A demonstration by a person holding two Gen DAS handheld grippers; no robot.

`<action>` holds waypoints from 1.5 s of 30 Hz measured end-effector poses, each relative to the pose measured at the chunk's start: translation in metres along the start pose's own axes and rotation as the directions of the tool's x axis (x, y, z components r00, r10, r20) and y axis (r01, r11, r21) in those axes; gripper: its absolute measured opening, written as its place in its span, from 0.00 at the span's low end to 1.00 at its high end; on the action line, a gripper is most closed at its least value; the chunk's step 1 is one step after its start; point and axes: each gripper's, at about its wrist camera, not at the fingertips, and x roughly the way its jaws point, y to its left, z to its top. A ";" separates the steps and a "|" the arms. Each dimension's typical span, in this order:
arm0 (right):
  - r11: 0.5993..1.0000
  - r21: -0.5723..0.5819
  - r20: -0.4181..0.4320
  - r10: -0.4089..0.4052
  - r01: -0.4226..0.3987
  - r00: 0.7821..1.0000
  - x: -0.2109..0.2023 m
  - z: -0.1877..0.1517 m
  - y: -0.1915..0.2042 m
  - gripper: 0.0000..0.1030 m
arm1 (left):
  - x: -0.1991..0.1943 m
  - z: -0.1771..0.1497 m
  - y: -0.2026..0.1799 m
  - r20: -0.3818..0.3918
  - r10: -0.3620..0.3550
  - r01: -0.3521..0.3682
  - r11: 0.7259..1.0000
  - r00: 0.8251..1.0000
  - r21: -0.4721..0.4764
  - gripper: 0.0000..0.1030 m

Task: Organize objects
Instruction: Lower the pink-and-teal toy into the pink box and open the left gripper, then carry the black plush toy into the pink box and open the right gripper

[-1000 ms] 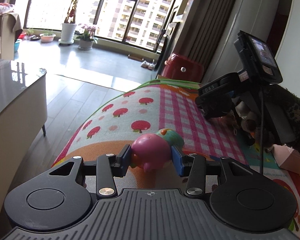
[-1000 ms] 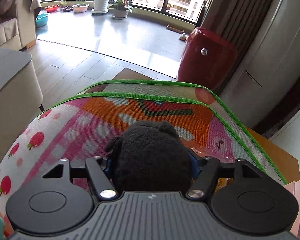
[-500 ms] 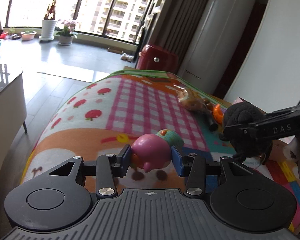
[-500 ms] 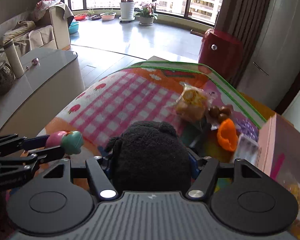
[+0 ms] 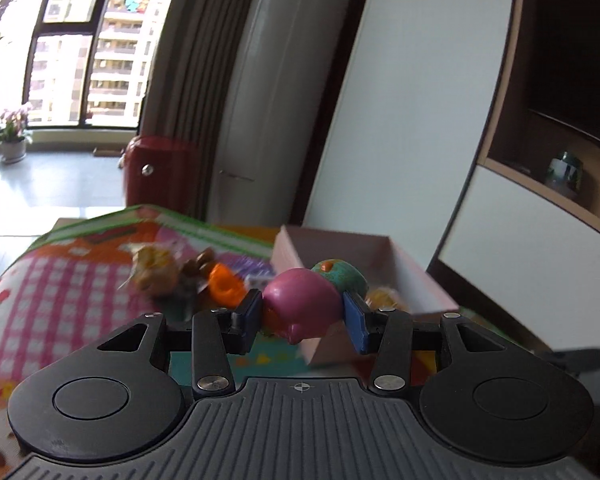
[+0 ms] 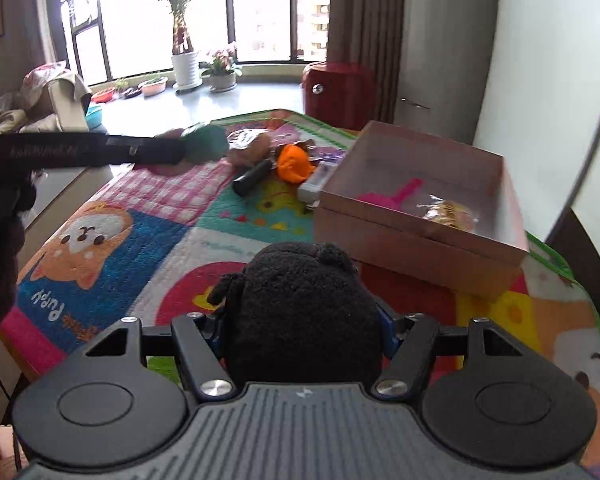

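The pink box (image 6: 420,216) at centre right already held a pink scoop (image 6: 396,194) and a wrapped snack (image 6: 448,214), while an orange toy (image 6: 294,162) and other items remained on the play mat (image 6: 140,240), so I judged sorting partly done. My left gripper (image 5: 302,314) pinched a pink-and-teal toy (image 5: 304,300) at frame centre before the box; my right gripper (image 6: 304,328) clamped a black plush toy (image 6: 304,300) at lower centre, short of the box.

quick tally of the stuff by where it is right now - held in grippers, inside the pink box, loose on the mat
Held in grippers: 2 (pink-and-teal toy in left gripper, black plush in right gripper)
Inside pink box: 2 (pink scoop, wrapped snack)
Loose on mat: at least 4 (orange toy, black cylinder, snack bag, small white item)
Total: at least 8
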 end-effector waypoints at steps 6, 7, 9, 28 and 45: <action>0.992 0.108 0.067 -0.066 0.058 0.996 -0.017 -0.014 -0.050 0.65 | 0.122 0.022 -0.053 -0.011 -0.038 0.039 0.996 0.999 0.079 0.50; 0.991 0.119 0.074 -0.073 0.064 0.995 -0.019 -0.015 -0.055 0.65 | 0.138 0.017 -0.058 -0.038 -0.003 0.007 0.995 0.999 0.095 0.48; 0.988 0.136 0.085 -0.089 0.077 0.992 -0.021 -0.013 -0.064 0.65 | 0.157 0.008 -0.061 -0.060 0.030 -0.023 0.993 0.998 0.112 0.48; 0.971 0.054 0.206 -0.239 0.232 0.949 0.000 0.083 -0.069 0.65 | 0.054 -0.065 0.019 -0.139 0.029 -0.030 1.000 0.990 0.000 0.48; 0.920 0.164 0.037 -0.365 0.355 0.930 0.111 0.183 -0.106 0.85 | 0.030 -0.089 0.079 -0.161 0.039 -0.059 0.991 0.986 -0.120 0.48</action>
